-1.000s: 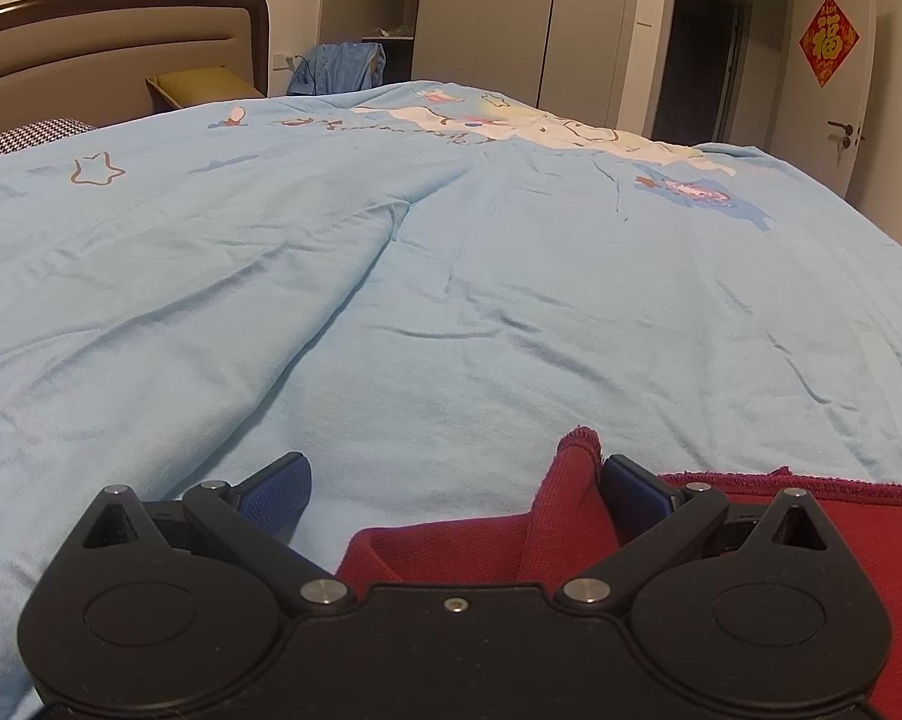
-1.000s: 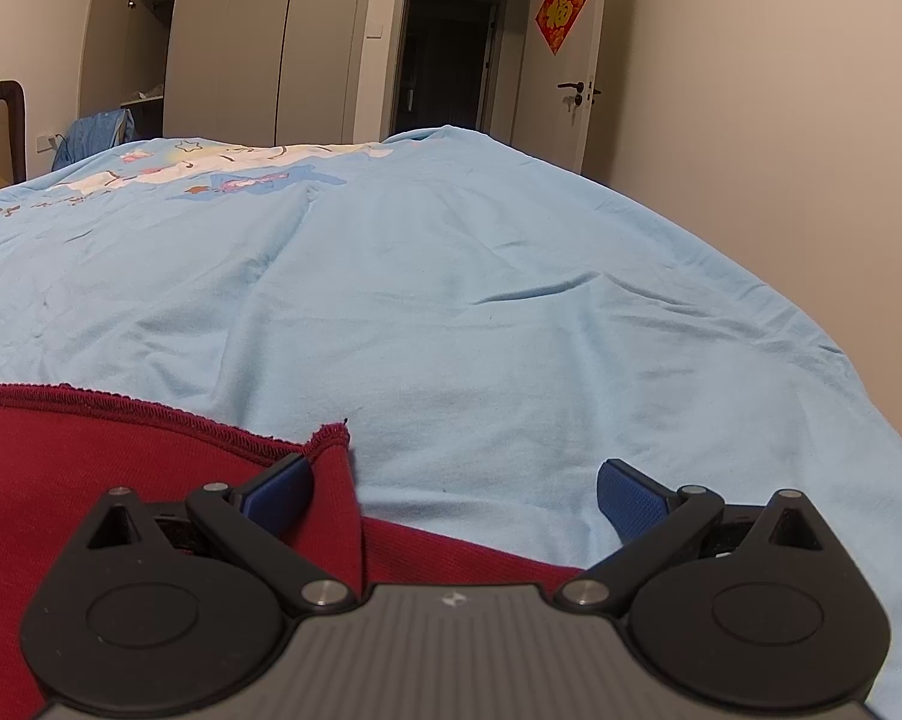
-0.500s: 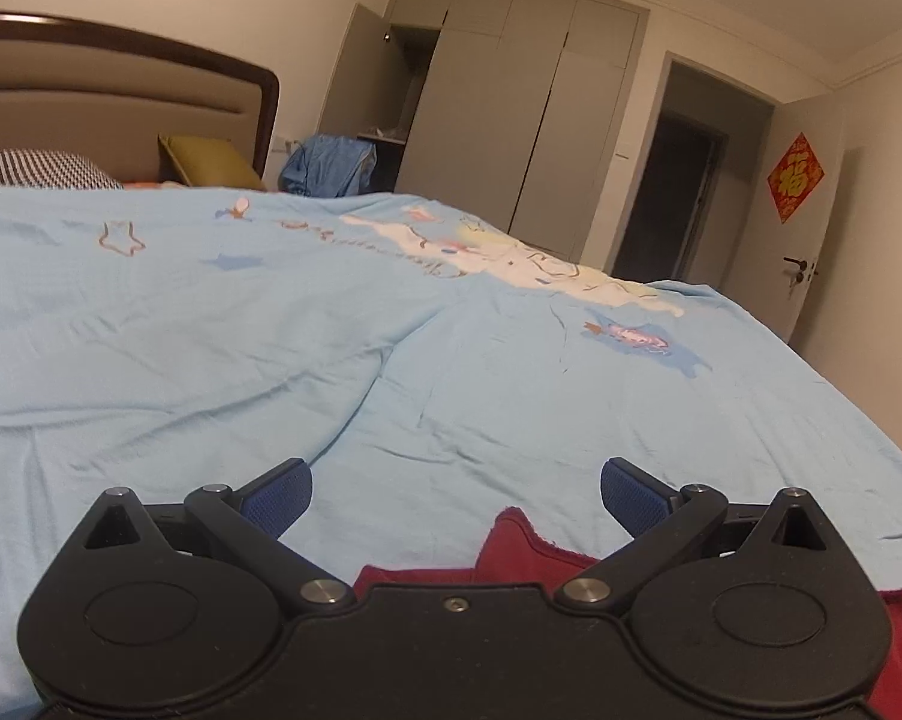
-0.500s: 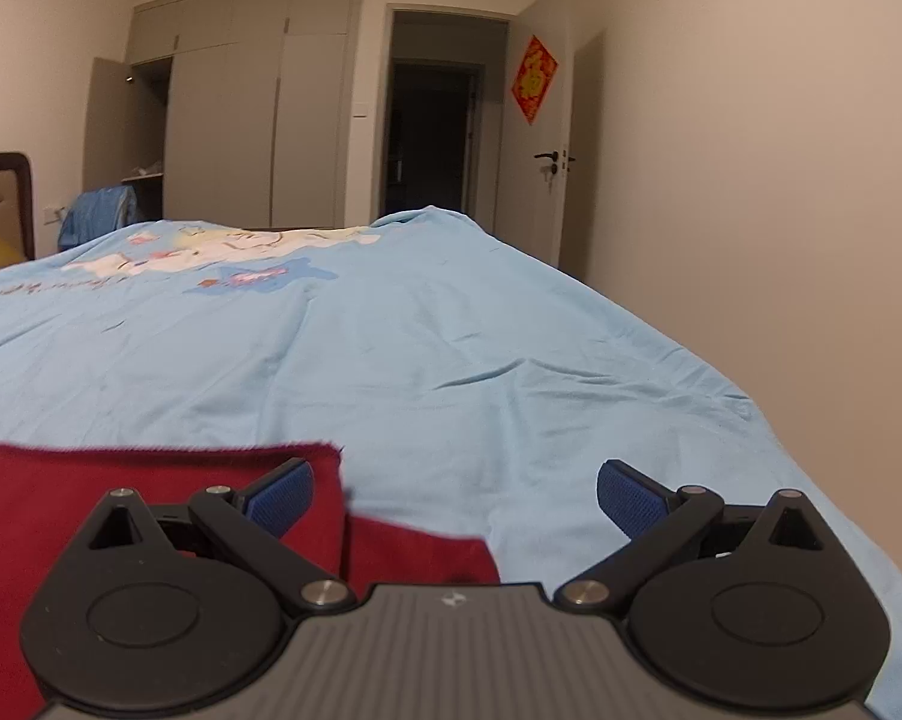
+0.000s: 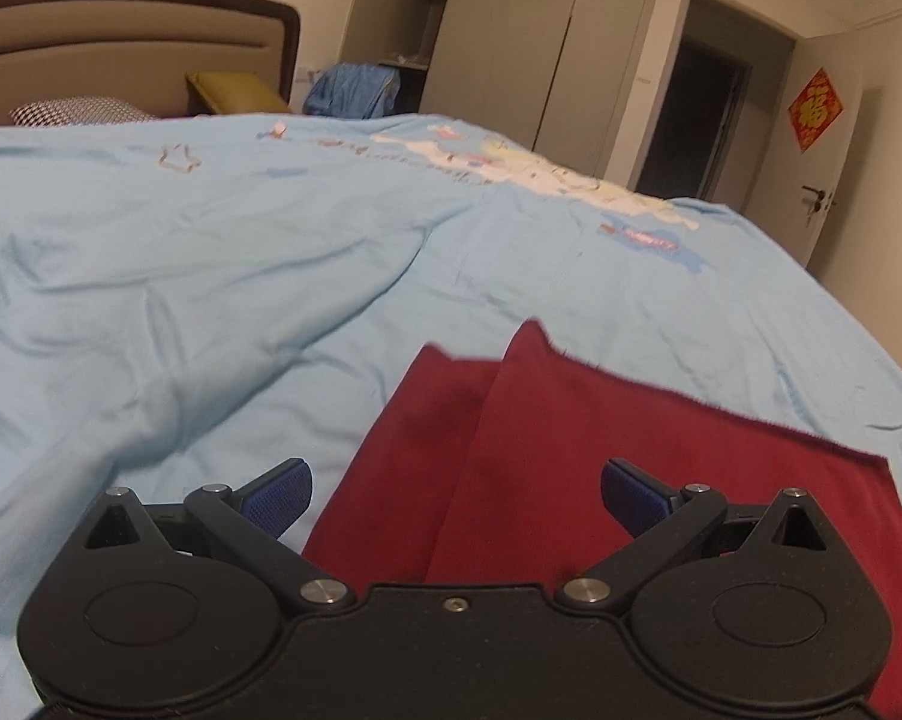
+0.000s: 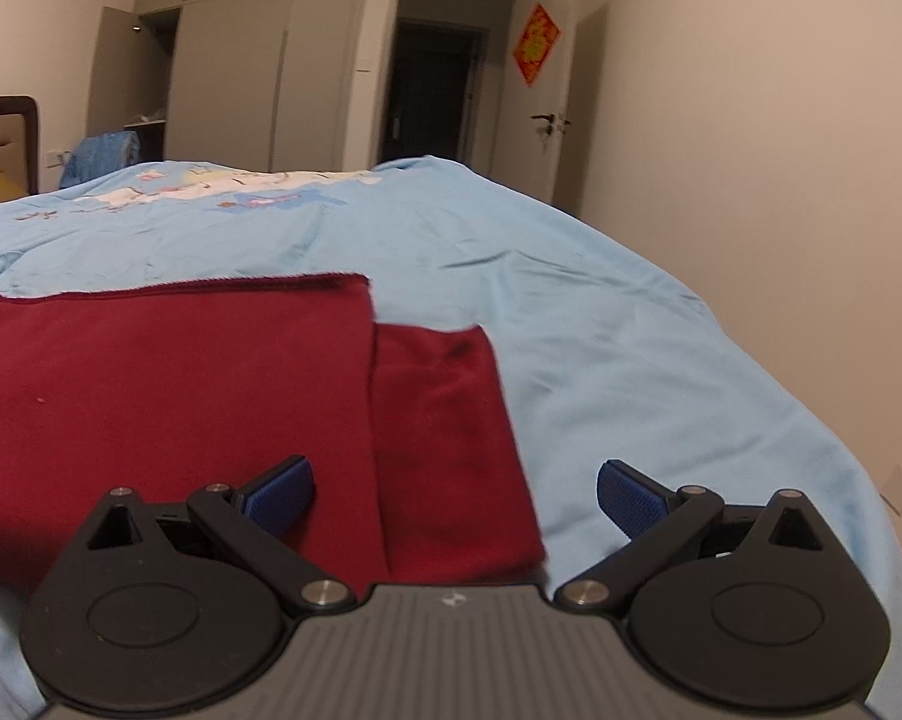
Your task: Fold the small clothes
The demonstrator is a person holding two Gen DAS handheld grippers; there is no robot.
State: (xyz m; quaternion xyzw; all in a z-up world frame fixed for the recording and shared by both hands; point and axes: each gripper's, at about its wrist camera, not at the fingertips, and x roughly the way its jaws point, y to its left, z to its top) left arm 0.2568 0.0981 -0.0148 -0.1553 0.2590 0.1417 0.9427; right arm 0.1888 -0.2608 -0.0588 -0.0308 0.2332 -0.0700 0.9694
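Lighting: dim, warm indoor. Shadows: soft. Focus: slight motion blur throughout. Distortion: fisheye bending, dark vignette at frame corners.

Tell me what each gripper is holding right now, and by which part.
Nothing is held. The left gripper and right gripper are both open above the red cloth, which lies on the blue bedspread.

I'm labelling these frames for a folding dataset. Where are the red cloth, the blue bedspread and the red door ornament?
red cloth (image 6: pixel 169 384): right wrist view, on its upper folded layer.
blue bedspread (image 5: pixel 211 276): left wrist view, on a bare wrinkled stretch.
red door ornament (image 5: pixel 815 109): left wrist view, on its centre.
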